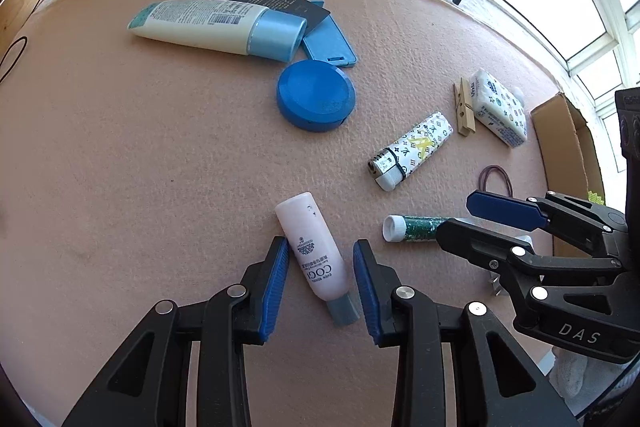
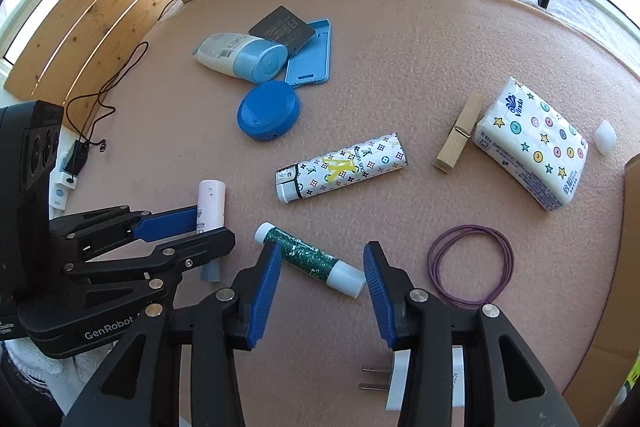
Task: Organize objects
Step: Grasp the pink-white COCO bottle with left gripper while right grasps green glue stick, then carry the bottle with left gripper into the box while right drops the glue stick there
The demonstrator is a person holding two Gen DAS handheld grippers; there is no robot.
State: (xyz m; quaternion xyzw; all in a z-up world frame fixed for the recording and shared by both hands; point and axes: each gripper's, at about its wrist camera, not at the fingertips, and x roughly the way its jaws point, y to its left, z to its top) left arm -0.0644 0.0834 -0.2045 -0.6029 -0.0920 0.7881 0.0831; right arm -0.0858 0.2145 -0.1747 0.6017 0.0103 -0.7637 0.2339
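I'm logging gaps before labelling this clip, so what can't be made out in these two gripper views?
- White two-prong plug: right wrist view, body hidden behind the right gripper.
- Brown cardboard box: contents out of sight in both views, cut by the edge.
- Pink tube with grey cap: right wrist view, middle covered by the left gripper.
- Tube label print: too small.

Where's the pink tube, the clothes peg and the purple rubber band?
pink tube (image 1: 316, 259), left wrist view, on its printed middle.
clothes peg (image 2: 460, 133), right wrist view, on its wooden body.
purple rubber band (image 2: 434, 269), right wrist view, on its left edge.
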